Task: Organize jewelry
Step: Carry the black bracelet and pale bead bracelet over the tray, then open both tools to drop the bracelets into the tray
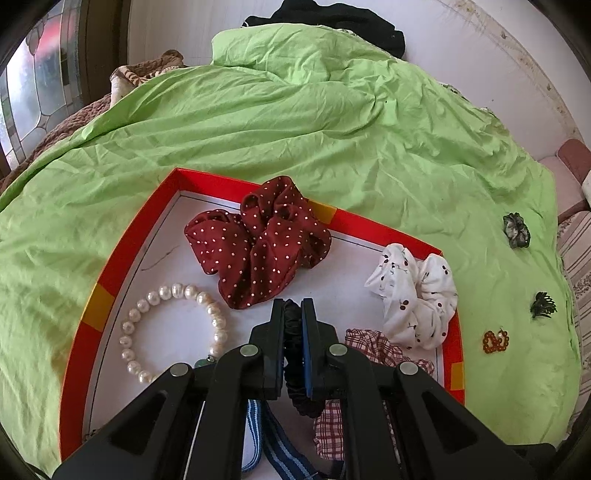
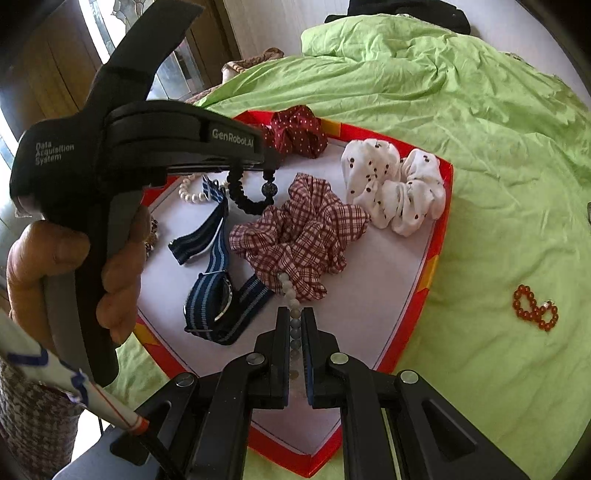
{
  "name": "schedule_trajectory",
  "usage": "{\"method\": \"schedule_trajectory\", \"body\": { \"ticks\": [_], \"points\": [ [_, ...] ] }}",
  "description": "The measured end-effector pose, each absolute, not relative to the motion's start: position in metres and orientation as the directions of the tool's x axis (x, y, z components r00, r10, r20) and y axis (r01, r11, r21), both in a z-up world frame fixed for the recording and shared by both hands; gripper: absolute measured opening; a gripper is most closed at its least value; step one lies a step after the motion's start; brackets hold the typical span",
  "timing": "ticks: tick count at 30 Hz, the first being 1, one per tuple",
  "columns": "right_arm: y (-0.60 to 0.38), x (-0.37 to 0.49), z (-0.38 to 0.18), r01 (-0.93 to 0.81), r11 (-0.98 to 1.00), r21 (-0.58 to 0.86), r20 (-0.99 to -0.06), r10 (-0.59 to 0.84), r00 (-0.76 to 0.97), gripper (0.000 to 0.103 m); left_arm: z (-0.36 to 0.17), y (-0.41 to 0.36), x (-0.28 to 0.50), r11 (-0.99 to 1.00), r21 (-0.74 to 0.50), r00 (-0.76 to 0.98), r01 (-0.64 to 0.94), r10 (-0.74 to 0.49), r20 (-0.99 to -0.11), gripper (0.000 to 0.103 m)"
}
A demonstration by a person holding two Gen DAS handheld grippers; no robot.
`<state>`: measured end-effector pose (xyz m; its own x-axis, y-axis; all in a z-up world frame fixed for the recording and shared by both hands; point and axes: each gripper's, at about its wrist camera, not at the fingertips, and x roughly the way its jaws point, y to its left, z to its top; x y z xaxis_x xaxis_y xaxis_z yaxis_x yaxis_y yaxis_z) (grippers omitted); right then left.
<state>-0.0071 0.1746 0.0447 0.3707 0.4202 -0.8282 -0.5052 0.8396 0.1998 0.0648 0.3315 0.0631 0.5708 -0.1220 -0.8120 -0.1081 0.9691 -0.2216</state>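
Observation:
A red-rimmed tray (image 1: pixel 110 266) (image 2: pixel 439 236) with a white floor lies on the green sheet. My left gripper (image 1: pixel 293 306) (image 2: pixel 272 159) is over it, shut on a black beaded bracelet (image 1: pixel 293 369) (image 2: pixel 245 201) that hangs from its tips. My right gripper (image 2: pixel 295 314) is over the tray's near side, shut on a pale bead bracelet (image 2: pixel 291 299) whose end touches the plaid scrunchie (image 2: pixel 299 236) (image 1: pixel 373 345). Also in the tray are a pearl bracelet (image 1: pixel 171 330) (image 2: pixel 190 194), a maroon dotted scrunchie (image 1: pixel 258 247) (image 2: pixel 295 134), a white cherry-print scrunchie (image 1: pixel 413 295) (image 2: pixel 395 188) and a blue striped watch (image 2: pixel 218 295) (image 1: pixel 255 424).
On the green sheet (image 1: pixel 295 140) right of the tray lie an orange bead bracelet (image 1: pixel 495 341) (image 2: pixel 535 308), a dark green scrunchie (image 1: pixel 516 230) and a dark hair claw (image 1: pixel 543 304). A person's hand (image 2: pixel 74 266) grips the left gripper's handle. Black clothing (image 1: pixel 343 22) lies at the far end.

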Motion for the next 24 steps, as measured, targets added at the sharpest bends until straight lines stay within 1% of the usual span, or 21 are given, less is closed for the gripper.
{"method": "schedule_trajectory", "body": {
  "ticks": [6, 8, 9, 10, 12, 14, 15, 16, 21, 22, 24],
  "points": [
    [0.176, -0.01, 0.043, -0.51, 0.837, 0.198, -0.825, 0.423, 0.374, 0.007, 0.06, 0.331, 0.066, 0.965, -0.237, 0.561, -0.114, -0.135, -0.817, 0.008],
    [0.176, -0.012, 0.044, -0.514, 0.835, 0.195, -0.824, 0.424, 0.376, 0.007, 0.06, 0.33, 0.066, 0.965, -0.235, 0.562, -0.115, -0.132, -0.817, 0.012],
    [0.176, -0.012, 0.044, -0.515, 0.835, 0.195, -0.823, 0.425, 0.377, 0.007, 0.061, 0.329, 0.066, 0.965, -0.233, 0.564, -0.116, -0.129, -0.816, 0.021],
    [0.176, -0.013, 0.044, -0.514, 0.835, 0.195, -0.822, 0.425, 0.379, 0.007, 0.062, 0.329, 0.064, 0.965, -0.233, 0.567, -0.118, -0.127, -0.814, 0.034],
    [0.174, -0.015, 0.045, -0.513, 0.836, 0.197, -0.82, 0.427, 0.381, 0.009, 0.068, 0.329, 0.06, 0.963, -0.236, 0.584, -0.133, -0.116, -0.803, 0.048],
    [0.171, -0.017, 0.049, -0.508, 0.838, 0.201, -0.812, 0.432, 0.392, 0.026, 0.075, 0.328, 0.054, 0.962, -0.239, 0.599, -0.134, -0.113, -0.793, 0.049],
    [0.168, -0.019, 0.052, -0.506, 0.838, 0.204, -0.807, 0.437, 0.398, 0.042, 0.078, 0.328, 0.051, 0.961, -0.245, 0.603, -0.13, -0.12, -0.789, 0.049],
    [0.166, -0.02, 0.054, -0.504, 0.839, 0.204, -0.8, 0.439, 0.408, 0.052, 0.082, 0.328, 0.049, 0.959, -0.253, 0.608, -0.127, -0.126, -0.784, 0.049],
    [0.145, -0.037, 0.073, -0.497, 0.85, 0.175, -0.77, 0.433, 0.468, 0.054, 0.104, 0.328, 0.022, 0.956, -0.255, 0.636, -0.145, -0.107, -0.764, 0.049],
    [0.137, -0.041, 0.076, -0.49, 0.855, 0.168, -0.765, 0.427, 0.483, 0.057, 0.107, 0.327, 0.015, 0.957, -0.25, 0.641, -0.15, -0.099, -0.761, 0.052],
    [0.123, -0.046, 0.076, -0.471, 0.868, 0.154, -0.762, 0.408, 0.502, 0.059, 0.113, 0.325, -0.002, 0.958, -0.24, 0.655, -0.158, -0.08, -0.751, 0.058]
  ]
}}
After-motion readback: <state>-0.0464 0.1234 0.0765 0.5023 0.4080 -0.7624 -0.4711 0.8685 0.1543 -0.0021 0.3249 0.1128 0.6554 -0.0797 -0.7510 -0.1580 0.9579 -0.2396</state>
